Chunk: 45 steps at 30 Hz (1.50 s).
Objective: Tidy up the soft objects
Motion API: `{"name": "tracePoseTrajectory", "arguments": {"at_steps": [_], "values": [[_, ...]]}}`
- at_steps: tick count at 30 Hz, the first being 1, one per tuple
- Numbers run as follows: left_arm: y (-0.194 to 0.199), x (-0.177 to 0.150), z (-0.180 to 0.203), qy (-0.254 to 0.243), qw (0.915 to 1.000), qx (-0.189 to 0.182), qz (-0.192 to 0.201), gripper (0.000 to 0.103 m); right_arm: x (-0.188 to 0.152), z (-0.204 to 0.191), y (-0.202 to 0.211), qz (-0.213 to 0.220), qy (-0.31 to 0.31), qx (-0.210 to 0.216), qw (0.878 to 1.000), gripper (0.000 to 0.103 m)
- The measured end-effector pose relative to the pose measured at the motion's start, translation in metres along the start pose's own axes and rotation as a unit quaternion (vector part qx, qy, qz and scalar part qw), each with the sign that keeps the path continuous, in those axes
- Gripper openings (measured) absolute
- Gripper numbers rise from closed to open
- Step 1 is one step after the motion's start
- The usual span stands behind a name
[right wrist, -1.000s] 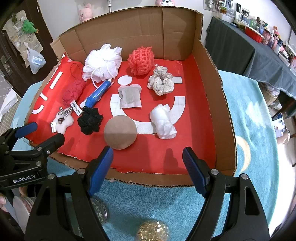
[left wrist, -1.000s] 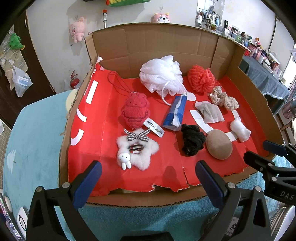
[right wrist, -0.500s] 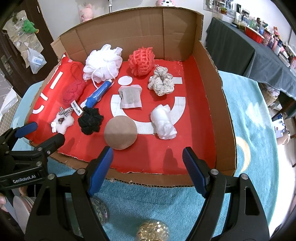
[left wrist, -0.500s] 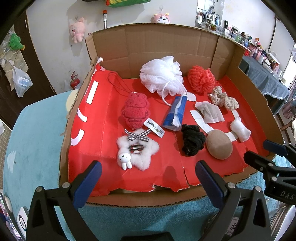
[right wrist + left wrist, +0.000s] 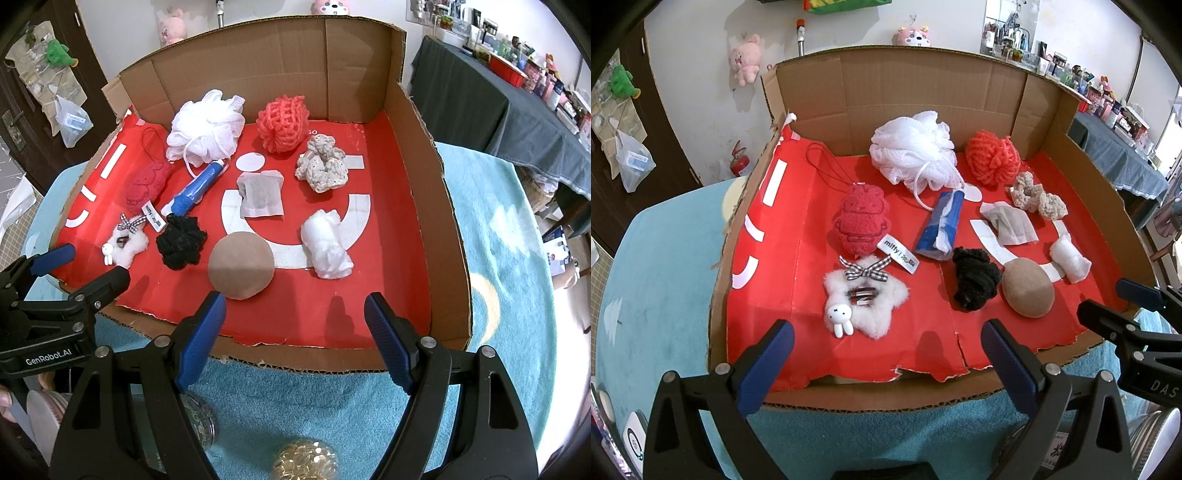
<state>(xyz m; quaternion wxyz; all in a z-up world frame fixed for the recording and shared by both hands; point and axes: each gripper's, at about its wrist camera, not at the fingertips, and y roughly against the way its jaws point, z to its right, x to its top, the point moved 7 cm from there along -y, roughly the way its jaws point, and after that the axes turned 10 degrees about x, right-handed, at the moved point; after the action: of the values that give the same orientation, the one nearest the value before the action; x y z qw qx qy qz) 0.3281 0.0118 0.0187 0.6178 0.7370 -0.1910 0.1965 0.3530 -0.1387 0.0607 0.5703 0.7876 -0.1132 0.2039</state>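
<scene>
A cardboard box [image 5: 923, 85] [image 5: 417, 155] with a red floor holds several soft things: a white mesh pouf [image 5: 912, 149] [image 5: 205, 129], an orange knit ball [image 5: 991, 157] [image 5: 282, 122], a red plush [image 5: 860, 219] [image 5: 146, 182], a white star plush with a bunny [image 5: 866, 302] [image 5: 125, 243], a black yarn ball [image 5: 975, 278] [image 5: 181, 240], a brown round sponge [image 5: 1027, 288] [image 5: 240, 264], a white roll [image 5: 1069, 258] [image 5: 327, 249], a beige crochet piece [image 5: 1036, 195] [image 5: 323, 164], a grey pouch [image 5: 1010, 223] [image 5: 262, 194] and a blue tube [image 5: 940, 227] [image 5: 197, 188]. My left gripper [image 5: 884, 363] [image 5: 81, 264] and right gripper [image 5: 295, 332] [image 5: 1115, 301] are open, empty, at the box's front edge.
The box stands on a teal cloth [image 5: 657, 266] [image 5: 491, 240]. A jar of gold clips [image 5: 304, 461] sits under the right gripper. A dark-clothed table with small items [image 5: 491, 96] stands at the right. Plush toys [image 5: 746, 61] hang on the white wall.
</scene>
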Motion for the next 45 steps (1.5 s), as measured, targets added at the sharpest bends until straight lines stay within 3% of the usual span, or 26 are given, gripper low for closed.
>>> {"name": "tracePoseTrajectory", "arguments": {"at_steps": [14, 21, 24, 29, 32, 35, 37, 42, 45], "values": [[-0.001, -0.001, 0.0, 0.005, 0.9999, -0.007, -0.006, 0.103, 0.0, -0.001, -0.001, -0.005, 0.002, 0.001, 1.0, 0.077], [0.003, 0.001, -0.011, 0.036, 0.9993, -0.008, -0.012, 0.103, 0.004, 0.002, 0.003, 0.0, -0.007, 0.006, 1.0, 0.077], [0.025, 0.002, -0.02, 0.048, 0.9987, -0.007, 0.014, 0.103, 0.011, 0.002, 0.026, 0.023, -0.016, 0.015, 0.999, 0.077], [0.081, -0.003, -0.036, 0.048, 0.9954, 0.016, 0.081, 0.103, 0.013, -0.009, 0.089, 0.085, 0.029, -0.021, 0.996, 0.077], [0.114, -0.02, -0.042, 0.057, 0.9915, 0.005, 0.117, 0.103, -0.004, -0.02, 0.122, 0.117, 0.046, -0.017, 0.992, 0.077], [0.133, -0.046, -0.04, 0.055, 0.9887, -0.012, 0.139, 0.103, -0.034, -0.03, 0.145, 0.145, 0.057, -0.005, 0.988, 0.091], [0.139, -0.065, -0.034, 0.049, 0.9886, -0.025, 0.14, 0.103, -0.056, -0.034, 0.152, 0.152, 0.059, 0.006, 0.987, 0.093], [0.141, -0.115, -0.02, 0.044, 0.9874, -0.047, 0.145, 0.103, -0.108, -0.039, 0.152, 0.166, 0.06, 0.008, 0.984, 0.093], [0.132, -0.139, -0.013, 0.045, 0.9873, -0.03, 0.149, 0.103, -0.137, -0.038, 0.135, 0.162, 0.056, -0.003, 0.985, 0.093]]}}
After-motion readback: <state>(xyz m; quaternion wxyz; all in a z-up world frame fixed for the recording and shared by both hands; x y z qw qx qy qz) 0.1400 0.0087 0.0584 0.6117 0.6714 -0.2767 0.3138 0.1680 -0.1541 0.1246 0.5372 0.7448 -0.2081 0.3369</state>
